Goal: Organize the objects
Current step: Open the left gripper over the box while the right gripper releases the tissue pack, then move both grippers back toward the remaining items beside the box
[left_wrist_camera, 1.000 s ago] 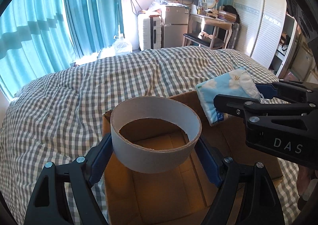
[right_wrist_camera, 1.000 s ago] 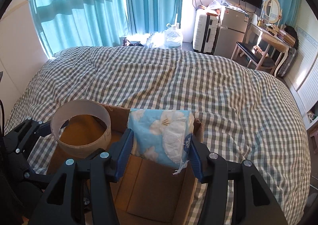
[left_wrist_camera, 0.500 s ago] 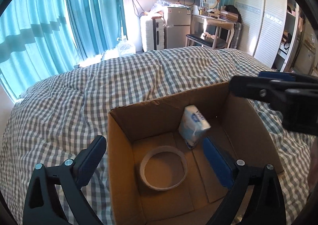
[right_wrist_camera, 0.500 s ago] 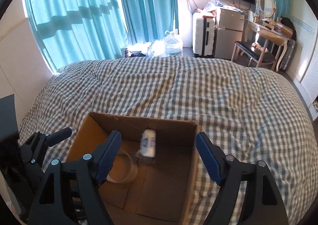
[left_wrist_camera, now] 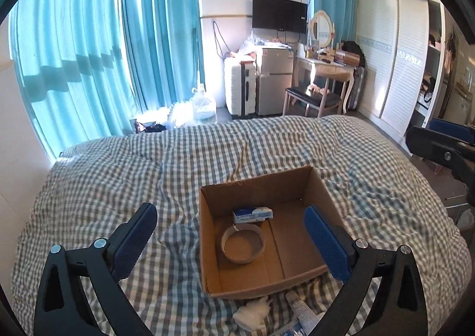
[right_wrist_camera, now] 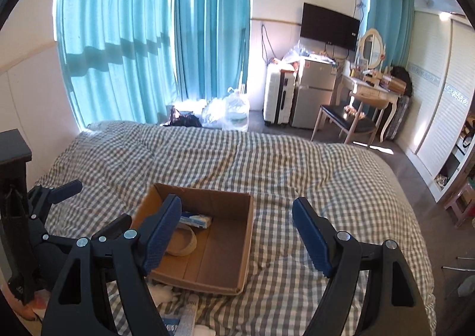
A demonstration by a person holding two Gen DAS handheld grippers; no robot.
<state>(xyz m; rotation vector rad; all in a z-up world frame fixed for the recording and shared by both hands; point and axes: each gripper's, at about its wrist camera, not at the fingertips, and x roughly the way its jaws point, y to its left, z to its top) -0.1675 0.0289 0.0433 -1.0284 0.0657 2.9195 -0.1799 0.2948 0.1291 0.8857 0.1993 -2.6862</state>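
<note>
An open cardboard box (left_wrist_camera: 297,276) sits on the checked bed; it also shows in the right wrist view (right_wrist_camera: 237,285). Inside lie a cardboard ring (left_wrist_camera: 243,244) and a blue-and-white tissue pack (left_wrist_camera: 252,214), the pack at the box's far side; both show in the right wrist view, the ring (right_wrist_camera: 184,242) and the pack (right_wrist_camera: 196,218). My left gripper (left_wrist_camera: 231,238) is open and empty, raised above the box. My right gripper (right_wrist_camera: 237,232) is open and empty, also raised above it.
A white crumpled object (left_wrist_camera: 252,310) and a tube (left_wrist_camera: 299,306) lie on the checked bedcover (left_wrist_camera: 118,187) in front of the box. Beyond the bed stand teal curtains, a suitcase, a small fridge, a dressing table and a chair.
Both grippers opened and dropped the ring and the tissue pack into the box, then pulled back and up. The pack tipped from standing to lying flat.
</note>
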